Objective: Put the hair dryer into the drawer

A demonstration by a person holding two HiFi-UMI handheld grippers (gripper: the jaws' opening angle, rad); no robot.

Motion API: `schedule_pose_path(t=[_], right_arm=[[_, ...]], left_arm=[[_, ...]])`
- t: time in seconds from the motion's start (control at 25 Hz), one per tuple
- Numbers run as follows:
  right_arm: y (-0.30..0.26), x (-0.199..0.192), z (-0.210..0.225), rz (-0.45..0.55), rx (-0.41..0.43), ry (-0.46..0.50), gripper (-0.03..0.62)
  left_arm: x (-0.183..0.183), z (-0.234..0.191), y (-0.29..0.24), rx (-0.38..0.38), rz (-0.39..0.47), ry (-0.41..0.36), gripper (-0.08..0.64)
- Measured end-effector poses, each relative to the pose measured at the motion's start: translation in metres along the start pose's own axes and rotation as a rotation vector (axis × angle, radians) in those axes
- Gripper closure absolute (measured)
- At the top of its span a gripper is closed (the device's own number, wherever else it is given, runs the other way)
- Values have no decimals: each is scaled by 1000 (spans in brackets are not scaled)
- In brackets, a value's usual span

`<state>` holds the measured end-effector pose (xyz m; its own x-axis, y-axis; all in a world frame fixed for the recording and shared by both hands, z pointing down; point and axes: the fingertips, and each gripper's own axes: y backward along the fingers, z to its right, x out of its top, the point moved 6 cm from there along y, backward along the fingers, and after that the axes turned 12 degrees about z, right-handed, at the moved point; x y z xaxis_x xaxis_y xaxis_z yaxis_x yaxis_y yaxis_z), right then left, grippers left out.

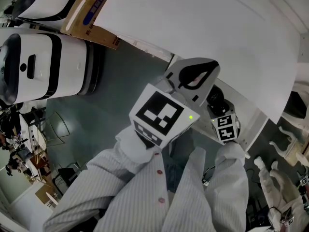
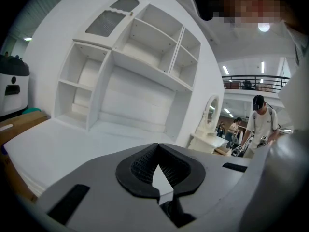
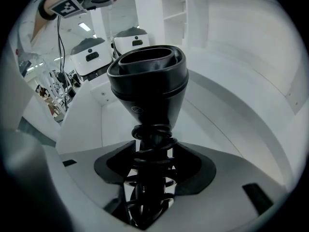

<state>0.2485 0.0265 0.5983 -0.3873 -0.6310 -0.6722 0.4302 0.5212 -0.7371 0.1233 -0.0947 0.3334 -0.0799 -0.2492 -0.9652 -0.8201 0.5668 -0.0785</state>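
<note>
The black hair dryer (image 3: 147, 81) stands nozzle-up in my right gripper (image 3: 147, 178), which is shut on its handle, where the black cord is coiled. In the head view the hair dryer (image 1: 216, 98) shows just beyond the right gripper's (image 1: 215, 108) small marker cube, at the edge of the white desk (image 1: 203, 28). My left gripper (image 1: 193, 79) is held up beside it, above the floor, jaws shut with nothing between them. Its own view shows the left gripper (image 2: 159, 190) pointing at a white shelf unit (image 2: 140, 57). I cannot make out a drawer.
A white and black machine (image 1: 48, 66) stands on the grey floor at the left, with a cardboard box (image 1: 91, 13) behind it. A small vanity mirror (image 2: 211, 112) and people (image 2: 260, 120) are off to the right in the background.
</note>
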Motion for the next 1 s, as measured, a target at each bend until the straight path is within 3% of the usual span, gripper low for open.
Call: schedule_pose_path(t=[0.76, 1.0], right_arm=[[-22, -28, 0, -88, 38, -27, 359], [-27, -31, -4, -126, 47, 5, 359]], left_arm=[[-1, -1, 0, 13, -8, -5, 549], [1, -3, -1, 4, -8, -3, 549]])
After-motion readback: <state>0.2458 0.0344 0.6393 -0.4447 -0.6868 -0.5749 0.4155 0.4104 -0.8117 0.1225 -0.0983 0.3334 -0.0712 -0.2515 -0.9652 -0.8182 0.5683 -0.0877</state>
